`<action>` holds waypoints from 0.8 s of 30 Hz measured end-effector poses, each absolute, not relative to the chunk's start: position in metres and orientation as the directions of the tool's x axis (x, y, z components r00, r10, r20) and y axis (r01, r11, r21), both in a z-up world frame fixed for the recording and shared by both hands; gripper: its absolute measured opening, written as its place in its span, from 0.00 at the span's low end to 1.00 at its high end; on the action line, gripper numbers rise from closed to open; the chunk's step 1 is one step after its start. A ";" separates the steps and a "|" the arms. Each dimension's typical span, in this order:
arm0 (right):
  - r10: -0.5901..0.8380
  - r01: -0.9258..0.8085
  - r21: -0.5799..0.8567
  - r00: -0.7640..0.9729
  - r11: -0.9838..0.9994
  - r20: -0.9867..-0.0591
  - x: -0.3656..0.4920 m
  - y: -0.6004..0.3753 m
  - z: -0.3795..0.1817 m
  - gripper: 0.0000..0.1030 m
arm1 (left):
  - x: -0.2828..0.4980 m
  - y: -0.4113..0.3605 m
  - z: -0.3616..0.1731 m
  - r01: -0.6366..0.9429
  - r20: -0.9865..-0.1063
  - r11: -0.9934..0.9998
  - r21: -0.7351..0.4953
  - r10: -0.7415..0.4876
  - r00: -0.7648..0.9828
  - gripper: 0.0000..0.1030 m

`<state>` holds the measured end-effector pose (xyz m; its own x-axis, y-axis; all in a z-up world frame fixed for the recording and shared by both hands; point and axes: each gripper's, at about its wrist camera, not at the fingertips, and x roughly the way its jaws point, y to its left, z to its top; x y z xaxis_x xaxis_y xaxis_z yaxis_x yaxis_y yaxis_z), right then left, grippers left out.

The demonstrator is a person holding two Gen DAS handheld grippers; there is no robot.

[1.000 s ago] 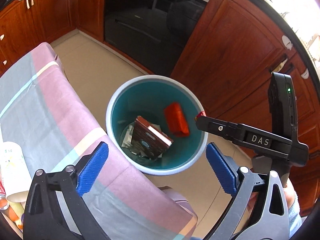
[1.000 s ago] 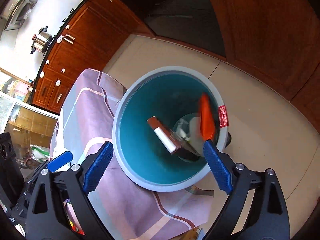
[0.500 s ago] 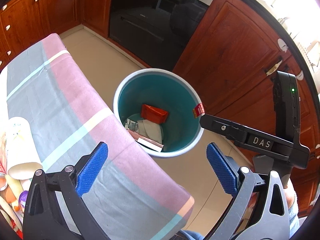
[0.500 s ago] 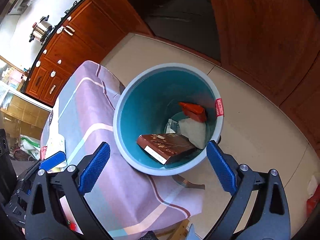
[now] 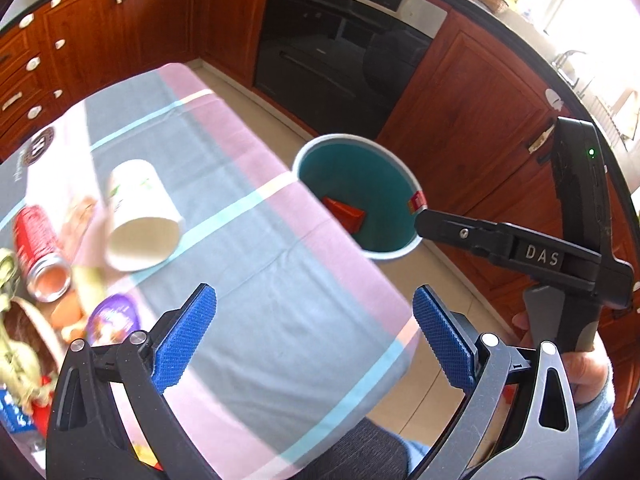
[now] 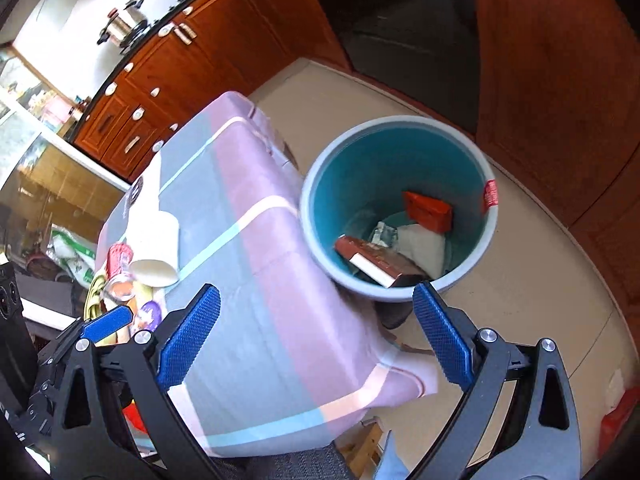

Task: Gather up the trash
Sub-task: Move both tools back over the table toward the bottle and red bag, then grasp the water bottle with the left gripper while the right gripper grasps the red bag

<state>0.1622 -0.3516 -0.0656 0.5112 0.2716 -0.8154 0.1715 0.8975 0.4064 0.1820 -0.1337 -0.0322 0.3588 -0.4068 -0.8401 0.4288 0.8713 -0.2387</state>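
Note:
A teal trash bin (image 5: 394,174) (image 6: 472,276) stands on the floor by the table's edge. In it lie an orange-red wrapper (image 6: 428,210) (image 5: 345,213), a brown box (image 6: 376,261) and white paper (image 6: 422,242). My left gripper (image 5: 314,338) is open and empty above the checked tablecloth (image 5: 248,240). My right gripper (image 6: 316,338) is open and empty over the table's corner, near the bin. Trash lies on the table's left: a white paper cup (image 5: 138,216) (image 6: 158,248), a red can (image 5: 38,252) (image 6: 118,264) and a purple wrapper (image 5: 114,318).
Wooden cabinets (image 5: 472,92) and a black oven (image 5: 332,56) stand behind the bin. The right gripper's body (image 5: 560,248) shows in the left view, beside the bin. More wrappers and peel (image 5: 16,356) lie at the table's left edge.
Both grippers have drawn back and up from the bin toward the table. The dropped brown box and orange-red wrapper have settled in the bin. More of the table's trash has come into view.

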 end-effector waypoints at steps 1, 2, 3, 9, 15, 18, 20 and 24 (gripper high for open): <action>0.278 0.158 0.405 0.508 0.901 -0.816 0.159 -0.343 -0.064 0.90 | 0.177 -0.124 -0.031 0.422 -0.842 0.877 -0.228 -0.395 0.366 0.96; 0.286 0.142 0.404 0.503 0.904 -0.816 0.157 -0.333 -0.062 0.90 | 0.172 -0.114 -0.030 0.417 -0.845 0.882 -0.218 -0.385 0.372 0.96; 0.294 0.124 0.401 0.496 0.907 -0.817 0.155 -0.323 -0.061 0.90 | 0.166 -0.103 -0.030 0.412 -0.846 0.887 -0.208 -0.375 0.380 0.96; 0.335 0.009 0.378 0.443 0.926 -0.831 0.143 -0.258 -0.057 0.90 | 0.137 -0.030 -0.027 0.347 -0.853 0.926 -0.148 -0.297 0.429 0.96; 0.376 -0.130 0.354 0.377 0.926 -0.846 0.137 -0.183 -0.057 0.90 | 0.117 0.047 -0.027 0.244 -0.854 0.963 -0.115 -0.221 0.472 0.96; 0.392 -0.188 0.346 0.340 0.919 -0.855 0.134 -0.146 -0.059 0.90 | 0.109 0.084 -0.030 0.193 -0.852 0.975 -0.112 -0.194 0.486 0.96; 0.404 -0.225 0.346 0.313 0.911 -0.860 0.133 -0.120 -0.062 0.90 | 0.107 0.107 -0.033 0.158 -0.852 0.981 -0.114 -0.178 0.492 0.96; 0.408 -0.290 0.331 0.267 0.898 -0.873 0.129 -0.076 -0.067 0.90 | 0.107 0.145 -0.042 0.097 -0.852 0.985 -0.143 -0.172 0.495 0.96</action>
